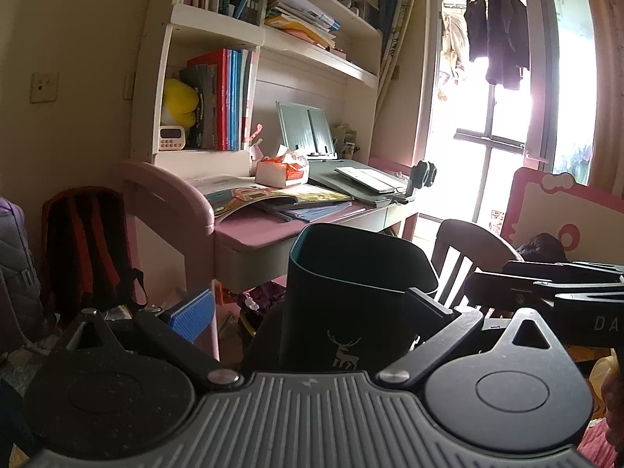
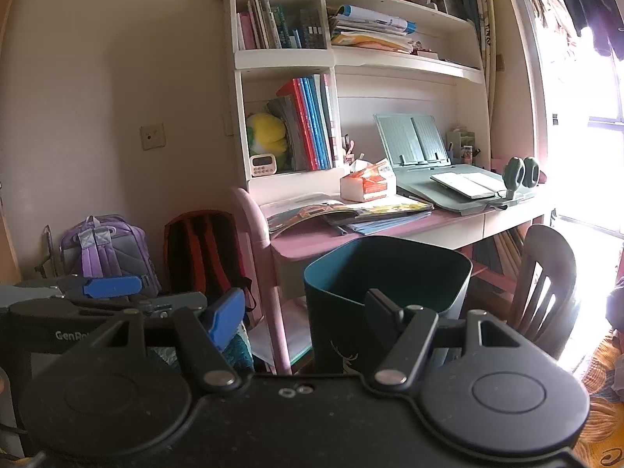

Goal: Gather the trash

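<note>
Trash was not plainly in view anywhere yet; what the pictures showed was a dark teal bin (image 1: 351, 292) with a small deer mark, carried in front of a pink desk (image 1: 253, 230), so the collecting looked to be at its start, with the gathering itself left to do. In the left wrist view the bin stood upright between the spread fingers of the left gripper (image 1: 312, 312): the blue pad (image 1: 193, 314) on one side stood apart from the bin's wall, while the other finger lay against or just beside the far wall, and whether it truly pressed there could not be told. The desk beyond carried an open picture book (image 1: 269, 195) and a tissue pack (image 1: 282, 171), none of it clearly rubbish. In the right wrist view the bin (image 2: 390, 284) showed its open mouth, and no rubbish could be seen in the part of the inside that was visible. The right gripper (image 2: 300, 314) was spread wide, one dark finger hooked at the near rim, perhaps reaching inside it, the blue pad (image 2: 224, 319) well clear of the bin's side. The left gripper (image 2: 113, 286) showed at the left edge, beside the purple backpack (image 2: 105, 249).
</note>
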`<state>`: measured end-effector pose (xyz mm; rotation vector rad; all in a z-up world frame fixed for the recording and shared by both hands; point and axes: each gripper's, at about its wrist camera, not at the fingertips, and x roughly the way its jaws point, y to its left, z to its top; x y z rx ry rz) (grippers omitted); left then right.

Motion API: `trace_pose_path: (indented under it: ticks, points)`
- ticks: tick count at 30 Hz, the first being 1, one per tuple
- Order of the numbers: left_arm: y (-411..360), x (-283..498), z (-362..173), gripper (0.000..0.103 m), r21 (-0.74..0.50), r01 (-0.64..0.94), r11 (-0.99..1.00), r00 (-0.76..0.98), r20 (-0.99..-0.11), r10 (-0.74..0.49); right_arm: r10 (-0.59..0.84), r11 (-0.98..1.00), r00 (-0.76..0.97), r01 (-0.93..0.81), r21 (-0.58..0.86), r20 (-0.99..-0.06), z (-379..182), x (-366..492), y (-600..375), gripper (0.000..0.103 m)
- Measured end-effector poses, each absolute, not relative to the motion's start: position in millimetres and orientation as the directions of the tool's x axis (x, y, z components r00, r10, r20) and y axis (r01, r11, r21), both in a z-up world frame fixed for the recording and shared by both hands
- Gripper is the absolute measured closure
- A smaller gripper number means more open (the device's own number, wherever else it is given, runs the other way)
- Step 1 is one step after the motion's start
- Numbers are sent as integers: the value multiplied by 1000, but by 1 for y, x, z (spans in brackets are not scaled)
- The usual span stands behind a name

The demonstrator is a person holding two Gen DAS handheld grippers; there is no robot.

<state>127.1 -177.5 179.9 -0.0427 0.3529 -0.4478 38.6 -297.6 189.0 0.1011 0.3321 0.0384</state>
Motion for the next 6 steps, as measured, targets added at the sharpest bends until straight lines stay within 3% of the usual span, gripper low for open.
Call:
trace_pose_path:
  ticks: [6]
  points:
    - [-160, 134, 173, 0, -153, 391, 908, 844, -334, -419, 64, 994, 937, -30, 102, -345, 186, 50, -287, 35]
